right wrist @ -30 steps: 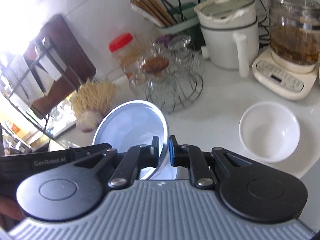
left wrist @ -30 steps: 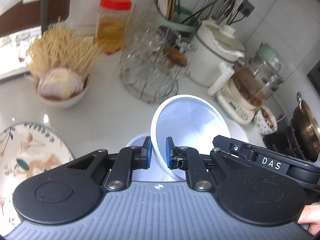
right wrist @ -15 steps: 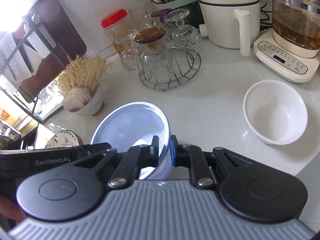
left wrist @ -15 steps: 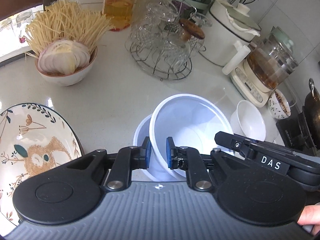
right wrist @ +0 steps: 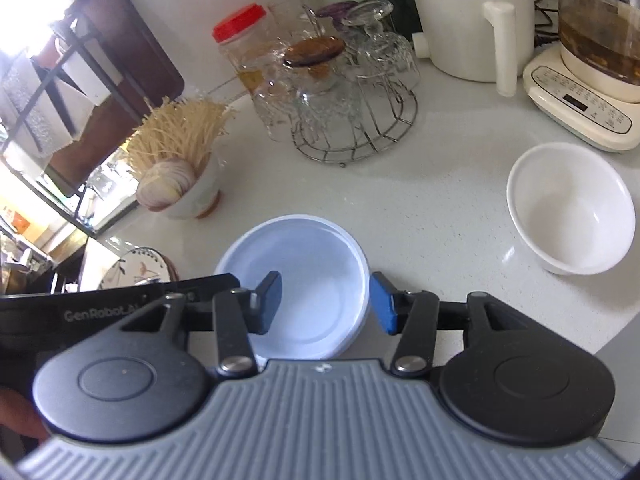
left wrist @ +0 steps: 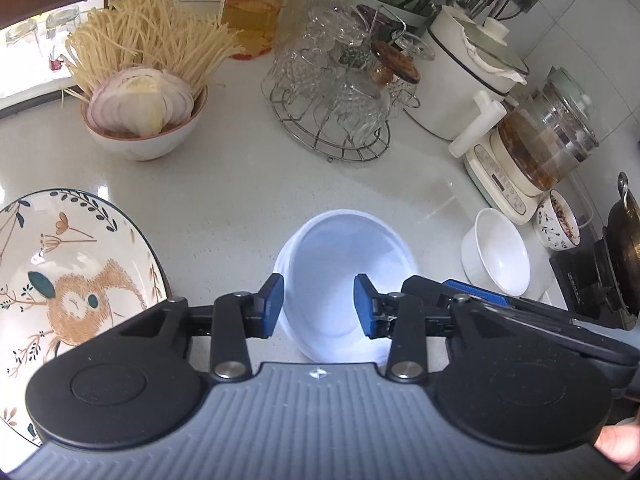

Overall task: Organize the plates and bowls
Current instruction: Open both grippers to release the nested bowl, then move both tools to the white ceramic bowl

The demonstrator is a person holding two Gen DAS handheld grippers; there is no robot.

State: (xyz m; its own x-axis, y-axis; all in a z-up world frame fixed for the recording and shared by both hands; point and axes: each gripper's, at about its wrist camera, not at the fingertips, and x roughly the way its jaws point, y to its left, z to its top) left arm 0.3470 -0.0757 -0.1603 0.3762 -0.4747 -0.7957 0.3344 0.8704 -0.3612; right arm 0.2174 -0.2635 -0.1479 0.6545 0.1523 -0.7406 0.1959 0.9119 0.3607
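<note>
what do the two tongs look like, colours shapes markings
Both tongs, left and right, match: a grey ribbed body, two round black discs, black linkage arms with silver pivot screws, and blue pads on the fingertips. The left one's black side, seen from the right camera, carries white "GenRobot.AI" lettering. No cables or sleeves show; only bare fingertips at the frame edges.

The left gripper (left wrist: 319,306) has its jaws spread wide apart, blue pads facing each other, gripping nothing. The right gripper (right wrist: 325,304) is likewise spread wide, its fingers level and pointing forward. Seen from the left wrist, the right gripper's body reaches in from the right, close beside the left one. A bit of the person's hand (left wrist: 616,446) shows at the lower right edge.
</note>
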